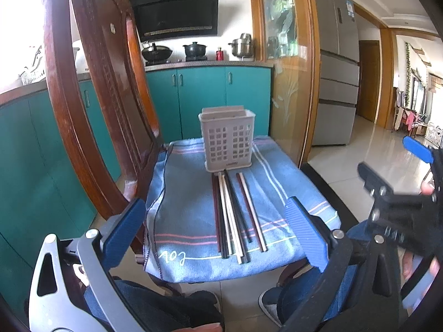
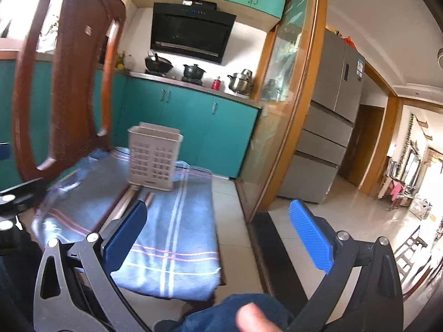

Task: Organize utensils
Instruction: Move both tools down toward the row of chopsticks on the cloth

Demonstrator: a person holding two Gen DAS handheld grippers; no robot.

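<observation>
**Chopsticks loose on towel, both grippers empty**

Chopsticks (image 1: 238, 215) lie centre frame on the blue striped towel (image 1: 188, 207), tips just before the upright white slotted holder (image 1: 227, 142). Left gripper (image 1: 216, 229) hovers low, jaws spread wide, nothing held. Right gripper (image 2: 218, 238) likewise wide apart, empty, aimed right of the towel. Sticks mixed: dark, reddish, pale.
</observation>
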